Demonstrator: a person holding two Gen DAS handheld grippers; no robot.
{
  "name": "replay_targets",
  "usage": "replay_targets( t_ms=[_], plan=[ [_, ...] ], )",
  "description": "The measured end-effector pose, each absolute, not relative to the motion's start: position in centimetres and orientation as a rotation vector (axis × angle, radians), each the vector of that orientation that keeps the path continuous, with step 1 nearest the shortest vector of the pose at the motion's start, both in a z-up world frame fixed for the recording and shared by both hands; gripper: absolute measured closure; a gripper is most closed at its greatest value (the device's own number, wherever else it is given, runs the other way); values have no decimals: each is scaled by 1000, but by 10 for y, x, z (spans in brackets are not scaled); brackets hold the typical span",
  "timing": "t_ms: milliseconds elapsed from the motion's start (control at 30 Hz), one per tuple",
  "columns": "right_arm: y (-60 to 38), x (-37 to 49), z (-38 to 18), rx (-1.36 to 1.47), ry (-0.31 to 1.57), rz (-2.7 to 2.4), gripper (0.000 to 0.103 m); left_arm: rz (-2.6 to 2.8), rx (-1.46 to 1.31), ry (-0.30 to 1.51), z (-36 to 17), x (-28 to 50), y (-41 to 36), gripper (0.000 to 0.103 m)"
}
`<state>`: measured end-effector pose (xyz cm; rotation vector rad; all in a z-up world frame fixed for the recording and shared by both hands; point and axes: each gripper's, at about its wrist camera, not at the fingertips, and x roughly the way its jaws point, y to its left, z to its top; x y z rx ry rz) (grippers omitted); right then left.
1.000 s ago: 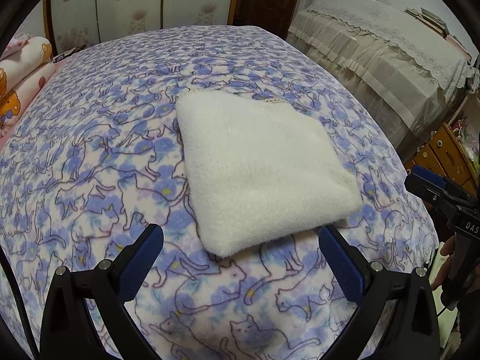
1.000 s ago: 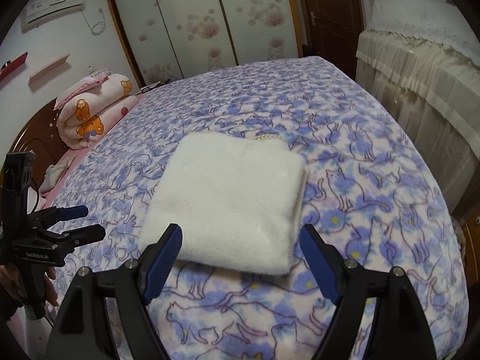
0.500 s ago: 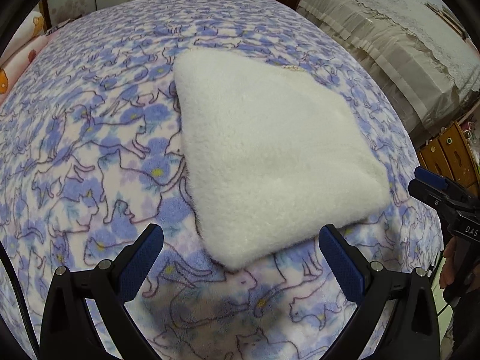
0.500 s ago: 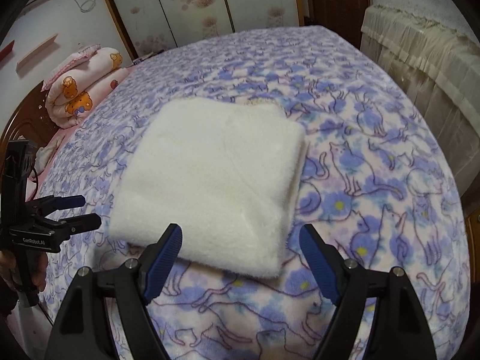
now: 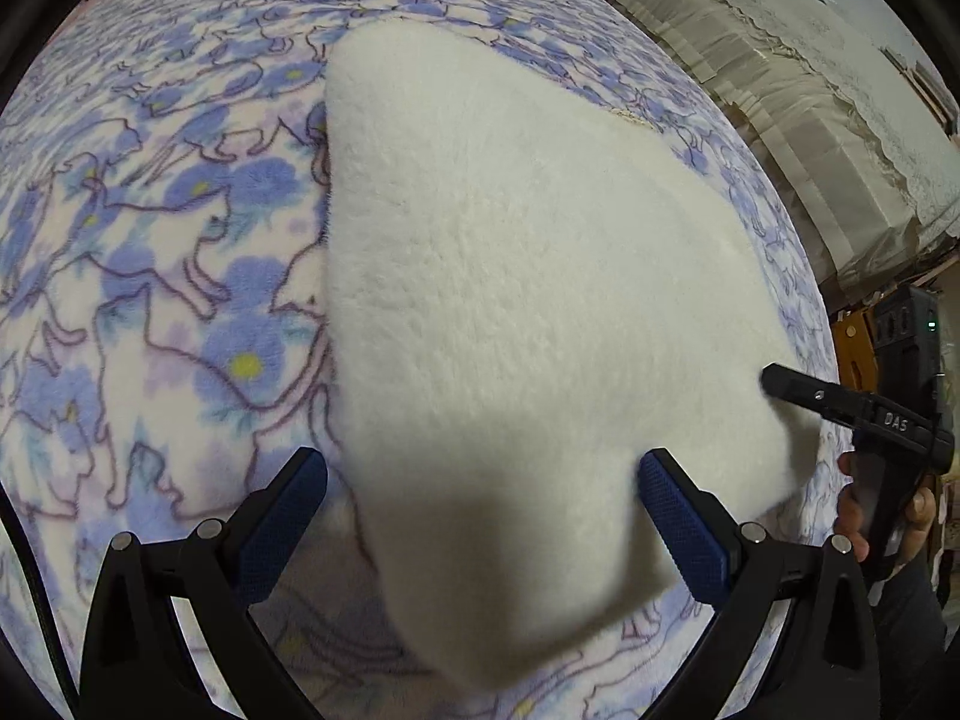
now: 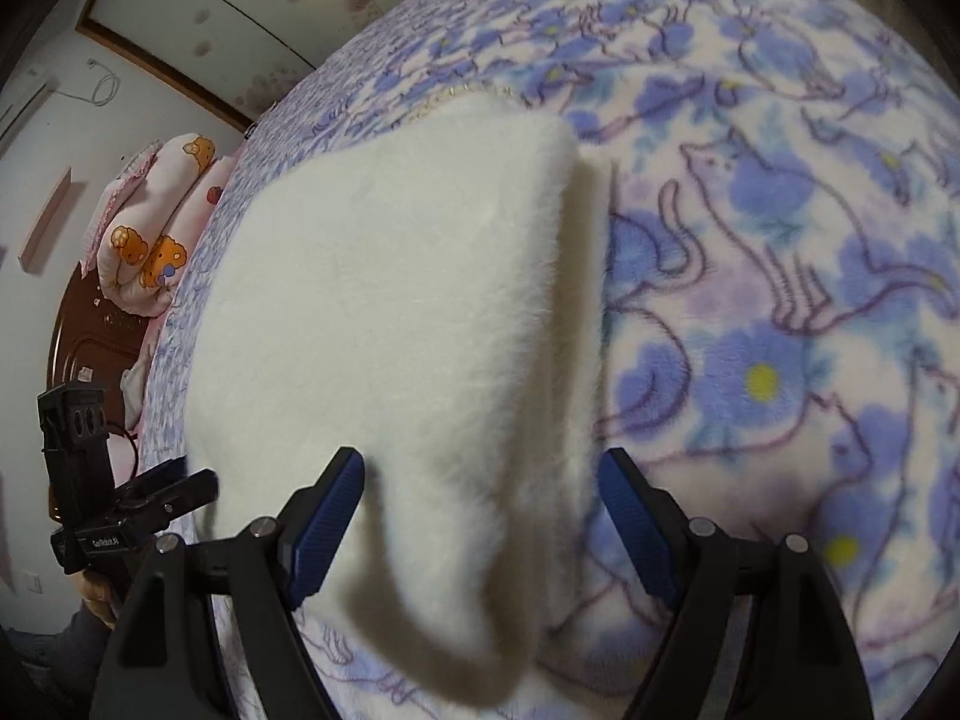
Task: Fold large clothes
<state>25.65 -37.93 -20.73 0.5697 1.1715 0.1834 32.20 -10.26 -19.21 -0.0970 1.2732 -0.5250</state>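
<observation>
A folded white fluffy garment (image 5: 528, 312) lies on the bed's blue cat-print cover (image 5: 150, 240). My left gripper (image 5: 483, 516) is open and low over the garment's near left corner, which sits between the blue pads (image 5: 282, 522) without being pinched. My right gripper (image 6: 480, 516) is open too and straddles the near right corner of the garment (image 6: 408, 312). Each gripper shows at the edge of the other's view: the right gripper (image 5: 786, 384) held in a hand (image 5: 852, 510), and the left gripper (image 6: 192, 480) at the garment's edge.
A pink bear-print quilt (image 6: 156, 222) is rolled up by the brown headboard (image 6: 90, 330). Furniture under a cream lace cover (image 5: 810, 120) and a wooden cabinet (image 5: 852, 342) stand past the bed's right side. Flowered wardrobe doors (image 6: 270, 0) are at the back.
Both grippers have come down and forward onto the garment's near edge, so it now fills both views. The right gripper has also rolled. The jaws stay wide.
</observation>
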Motion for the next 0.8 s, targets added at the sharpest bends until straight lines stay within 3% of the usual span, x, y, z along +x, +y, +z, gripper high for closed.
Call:
replay_targets(
  t_ms=[233, 533, 800],
  plan=[
    [-376, 271, -228, 638, 1173, 243, 17, -562, -115, 1270, -204, 334, -112, 0],
    [-366, 296, -245, 658, 1205, 255, 1, -578, -156, 1277, -218, 343, -121, 0],
    [-363, 295, -245, 643, 1181, 256, 1, -595, -188, 1293, -226, 350, -123, 0]
  ],
)
